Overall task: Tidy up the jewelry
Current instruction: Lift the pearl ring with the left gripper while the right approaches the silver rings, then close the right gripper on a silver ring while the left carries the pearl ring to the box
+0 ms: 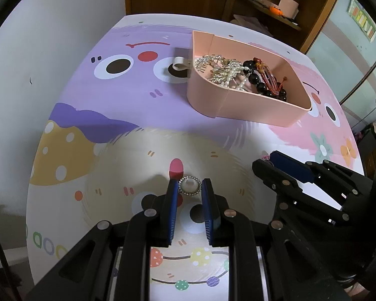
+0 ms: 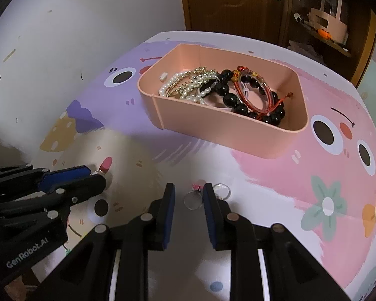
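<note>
A: Status?
B: My left gripper (image 1: 189, 188) holds its jaws narrow around the pearl brooch (image 1: 189, 186), lower centre. My right gripper (image 2: 188, 195) is narrow over a clear ring (image 2: 193, 200).
A: Advice?
B: Lift level, release over the pink tray (image 2: 228, 125), upper centre.

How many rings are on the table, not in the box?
3. A pearl ring sits between the left gripper's fingers. A clear ring lies between the right gripper's fingers, another clear ring just right of them. The box may hide more.
</note>
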A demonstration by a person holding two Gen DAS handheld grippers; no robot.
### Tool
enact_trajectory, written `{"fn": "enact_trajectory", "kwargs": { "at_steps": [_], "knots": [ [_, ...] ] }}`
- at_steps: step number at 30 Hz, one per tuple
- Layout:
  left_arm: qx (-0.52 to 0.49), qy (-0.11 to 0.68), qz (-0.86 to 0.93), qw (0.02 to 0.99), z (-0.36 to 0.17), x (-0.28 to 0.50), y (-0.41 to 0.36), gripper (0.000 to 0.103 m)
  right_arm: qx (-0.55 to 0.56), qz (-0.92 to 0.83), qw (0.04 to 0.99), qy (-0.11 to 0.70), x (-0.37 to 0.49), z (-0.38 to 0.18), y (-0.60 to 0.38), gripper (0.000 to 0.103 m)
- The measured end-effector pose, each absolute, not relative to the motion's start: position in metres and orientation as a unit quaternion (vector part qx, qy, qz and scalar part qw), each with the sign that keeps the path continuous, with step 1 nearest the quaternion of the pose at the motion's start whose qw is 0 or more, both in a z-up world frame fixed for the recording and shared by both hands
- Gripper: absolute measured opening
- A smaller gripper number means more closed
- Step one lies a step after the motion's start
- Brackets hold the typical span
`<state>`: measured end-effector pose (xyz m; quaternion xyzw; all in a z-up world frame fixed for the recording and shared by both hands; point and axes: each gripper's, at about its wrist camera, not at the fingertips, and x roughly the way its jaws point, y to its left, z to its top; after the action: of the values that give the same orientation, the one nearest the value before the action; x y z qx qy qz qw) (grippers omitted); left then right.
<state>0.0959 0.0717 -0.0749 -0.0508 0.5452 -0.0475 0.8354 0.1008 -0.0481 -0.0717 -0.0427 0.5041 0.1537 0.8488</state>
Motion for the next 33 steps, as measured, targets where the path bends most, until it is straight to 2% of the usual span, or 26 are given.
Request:
{"fn": "enact_trajectory", "kwargs": {
  "at_steps": [4,6,10,22,33],
  "knots": [
    [-0.048,0.544,-0.049,0.836,-0.074,0.096,0.071,0.017,-0.048,0.156,0.851,0.498,0.1,-0.072,-0.047,0.022],
    [-0.047,0.544,-0.05,0.836,-0.074,0.096,0.07,0.017,-0.045,0.159,0.852,0.497,0.1,-0.072,-0.048,0.014],
    [-0.048,0.544,-0.05,0.836,-0.074,0.096,0.07,0.017,-0.036,0.168,0.85,0.498,0.1,-0.071,-0.052,0.007],
    [-0.042,0.536,-0.057,0.841,-0.06,0.098,0.063,0.017,-0.023,0.196,0.852,0.484,0.089,-0.054,-0.059,0.007],
    [-0.054,0.508,-0.083,0.856,-0.014,0.129,0.061,0.017,0.043,0.201,0.865,0.457,0.107,-0.002,-0.102,0.007]
  ]
}}
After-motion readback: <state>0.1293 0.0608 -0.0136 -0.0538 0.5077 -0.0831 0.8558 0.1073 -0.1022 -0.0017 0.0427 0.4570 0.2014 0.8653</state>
